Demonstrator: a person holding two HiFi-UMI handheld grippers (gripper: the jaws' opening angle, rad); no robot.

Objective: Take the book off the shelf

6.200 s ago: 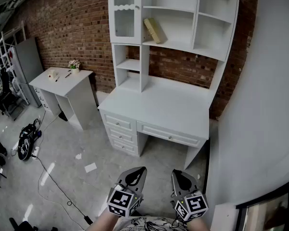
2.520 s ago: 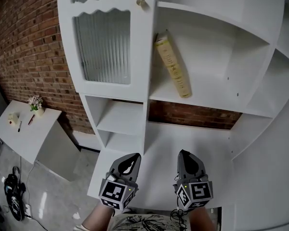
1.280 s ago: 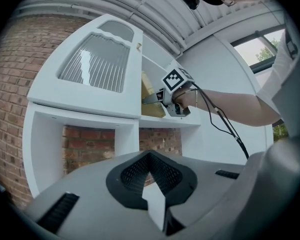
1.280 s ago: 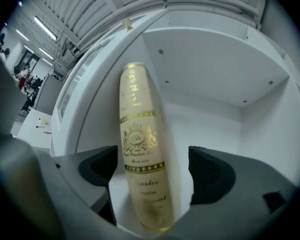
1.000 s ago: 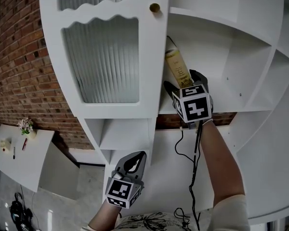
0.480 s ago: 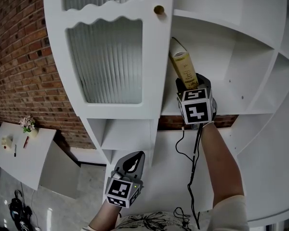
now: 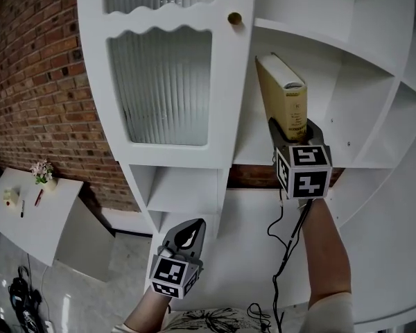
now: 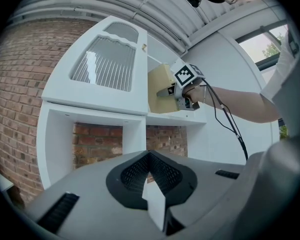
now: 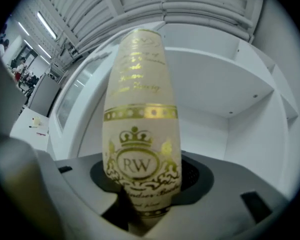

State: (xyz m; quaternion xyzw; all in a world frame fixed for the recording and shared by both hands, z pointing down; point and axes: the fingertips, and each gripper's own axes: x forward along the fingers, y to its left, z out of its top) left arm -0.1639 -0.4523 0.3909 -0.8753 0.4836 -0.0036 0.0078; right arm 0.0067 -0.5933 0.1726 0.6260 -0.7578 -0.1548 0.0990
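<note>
Change: compared with half a second earlier, the book (image 7: 284, 99) is no longer leaned with its top against the side wall (image 7: 243, 103) next to the glass door (image 7: 163, 82). It is brought nearly upright, and the right hand-held gripper (image 7: 293, 127) is shifted a little to the right together with it.
Right hand-held gripper: its jaws are closing, and the lower end of the book (image 9: 140, 134) is held between them, with the gold-printed spine turned toward the gripper's own camera.
Left hand-held gripper: it (image 7: 187, 233) is kept low above the bench (image 7: 239, 248), well apart from the book. Its jaws (image 8: 149, 156) are together and nothing is seen between them.
Book position: the book is in the open compartment of the shelf (image 7: 253, 155), just beside the side wall but apart from it. Whether its bottom edge rests on the shelf board cannot be told, because the gripper covers it.
Meaning for the task: the grasp is judged to be made, and the book is already freed from its leaning position. The removal itself is not yet done.
Next move, as judged: the book is to be drawn out toward the person, clear of the shelf above.
Risk: only the lower end is gripped, so the tall book may tip in the jaws.
</note>
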